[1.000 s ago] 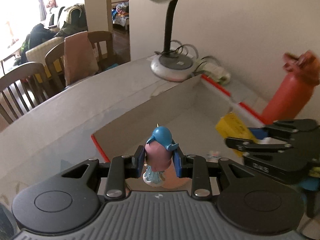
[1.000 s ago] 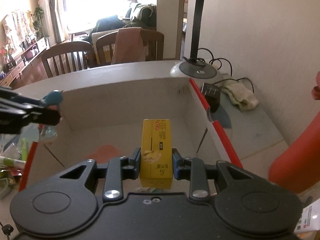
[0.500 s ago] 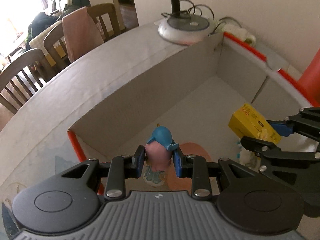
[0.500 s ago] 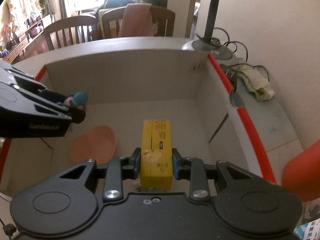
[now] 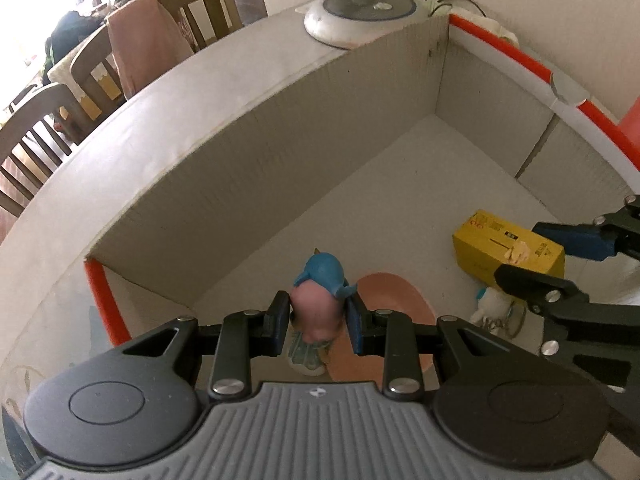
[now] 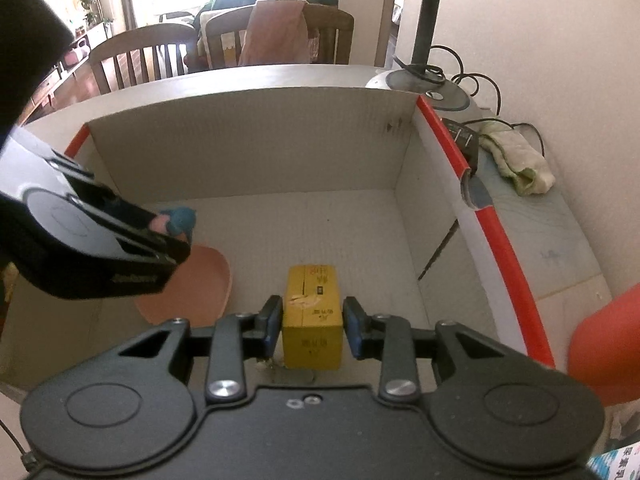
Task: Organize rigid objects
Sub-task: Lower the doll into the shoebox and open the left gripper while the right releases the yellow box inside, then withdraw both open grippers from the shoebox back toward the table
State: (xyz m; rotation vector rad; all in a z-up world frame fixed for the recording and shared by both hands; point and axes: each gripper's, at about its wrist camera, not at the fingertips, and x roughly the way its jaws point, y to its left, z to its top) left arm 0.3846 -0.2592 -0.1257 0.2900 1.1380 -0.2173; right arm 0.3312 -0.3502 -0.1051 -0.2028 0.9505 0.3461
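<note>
Inside the cardboard box (image 6: 248,148), the yellow carton (image 6: 313,316) lies with its long axis pointing away toward the far wall between the opening pads of the right gripper (image 6: 312,326), while the left gripper (image 5: 318,320) clamps an upright blue-headed figurine (image 5: 320,296) above a peach disc (image 5: 394,300), beside a small white toy (image 5: 494,306).

The yellow carton (image 6: 312,322) carries printed characters and a small dark label on its top face, too small to read. Raised lettering on the side of the left hand-held gripper (image 6: 173,229) is illegible.
</note>
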